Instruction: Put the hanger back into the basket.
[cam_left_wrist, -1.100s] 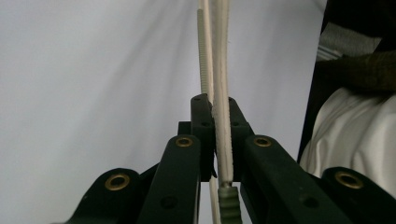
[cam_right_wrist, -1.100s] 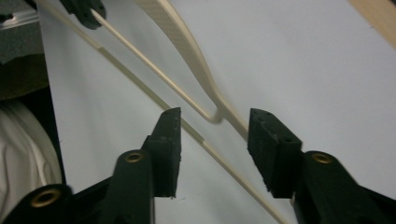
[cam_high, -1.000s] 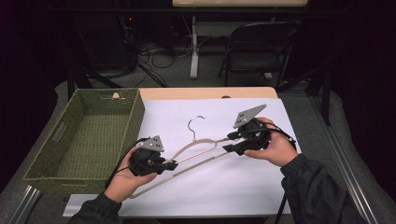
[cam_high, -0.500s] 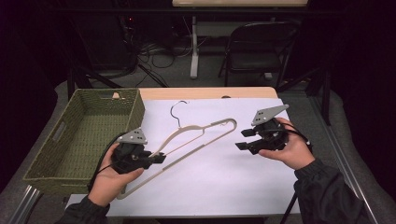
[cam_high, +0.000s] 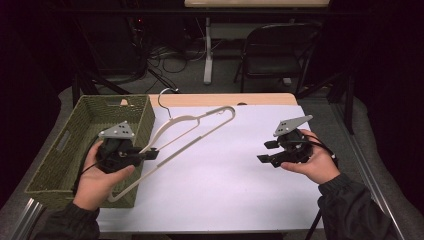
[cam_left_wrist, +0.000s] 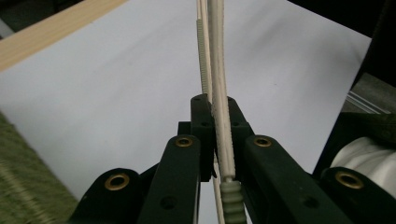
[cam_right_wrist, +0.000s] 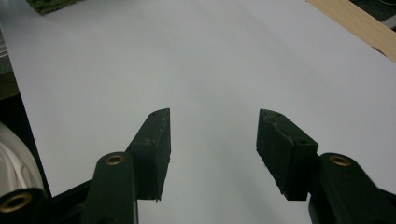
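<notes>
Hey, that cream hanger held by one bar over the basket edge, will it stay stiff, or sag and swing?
Probably stiff: the hanger keeps its shape though the left claw grips just one bar. Likely light, since that single pinch lifts it. It may pivot in the grip, because most of its length reaches past the pads toward the black hook.

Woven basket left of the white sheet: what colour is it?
Olive green woven basket, best seen in the high view.
</notes>
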